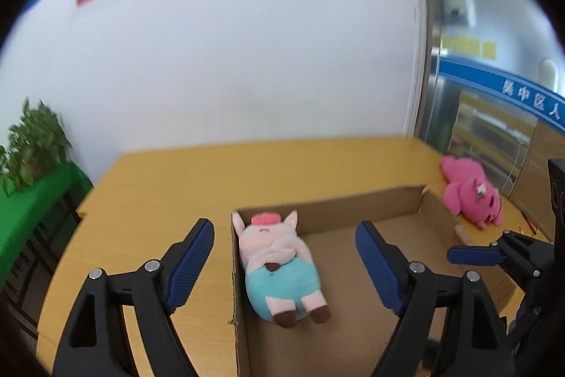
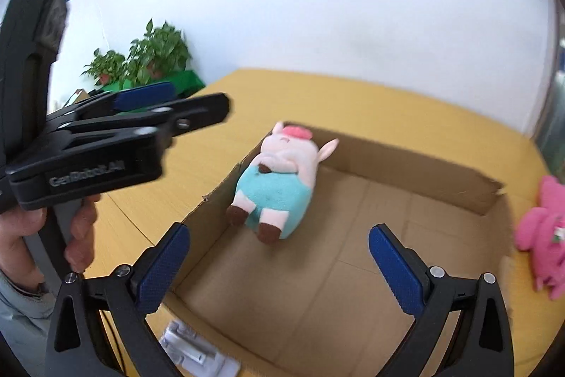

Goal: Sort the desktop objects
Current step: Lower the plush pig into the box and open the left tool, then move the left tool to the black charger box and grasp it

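Lying right of the spread, empty right gripper [image 2: 279,265], outside the box [image 2: 406,161], the pink plush [image 2: 542,232] looks soft and light; pinch its body.

The left gripper [image 1: 284,260] is spread too.

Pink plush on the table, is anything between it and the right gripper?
Yes, the box wall. The right gripper hangs open over the box interior; the pink plush lies on the table just outside that wall.
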`<action>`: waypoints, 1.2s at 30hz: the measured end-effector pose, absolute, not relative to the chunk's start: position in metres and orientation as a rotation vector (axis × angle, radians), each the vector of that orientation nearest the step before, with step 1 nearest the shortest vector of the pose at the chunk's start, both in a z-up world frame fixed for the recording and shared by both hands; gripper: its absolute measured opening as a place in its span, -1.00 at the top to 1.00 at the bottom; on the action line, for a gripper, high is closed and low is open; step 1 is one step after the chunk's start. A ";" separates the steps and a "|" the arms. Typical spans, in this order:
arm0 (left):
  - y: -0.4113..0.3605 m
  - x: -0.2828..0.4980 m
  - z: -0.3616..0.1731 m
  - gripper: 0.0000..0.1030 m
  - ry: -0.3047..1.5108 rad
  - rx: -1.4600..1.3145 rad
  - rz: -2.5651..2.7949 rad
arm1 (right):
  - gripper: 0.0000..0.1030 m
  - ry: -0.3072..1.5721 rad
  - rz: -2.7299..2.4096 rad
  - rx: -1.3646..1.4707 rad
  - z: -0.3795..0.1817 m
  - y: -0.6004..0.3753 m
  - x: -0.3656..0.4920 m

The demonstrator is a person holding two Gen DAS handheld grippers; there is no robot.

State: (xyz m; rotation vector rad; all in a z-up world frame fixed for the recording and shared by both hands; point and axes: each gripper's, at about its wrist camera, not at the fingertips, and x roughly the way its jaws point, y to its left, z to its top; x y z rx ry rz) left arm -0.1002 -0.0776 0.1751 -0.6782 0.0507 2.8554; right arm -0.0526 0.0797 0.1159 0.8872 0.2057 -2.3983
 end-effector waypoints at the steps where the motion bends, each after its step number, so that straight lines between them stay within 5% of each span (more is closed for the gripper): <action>1: -0.078 -0.081 0.181 -0.63 0.047 -0.630 2.869 | -0.99 0.233 -2.451 0.849 0.123 0.086 -0.034; 13: -0.051 0.044 0.179 -0.63 -0.105 -0.550 2.815 | -0.99 0.211 -2.571 0.650 0.173 0.169 0.084; 36: -0.010 0.117 0.078 -0.60 -0.138 -0.802 2.578 | -0.99 0.029 -2.611 0.816 0.099 0.255 0.123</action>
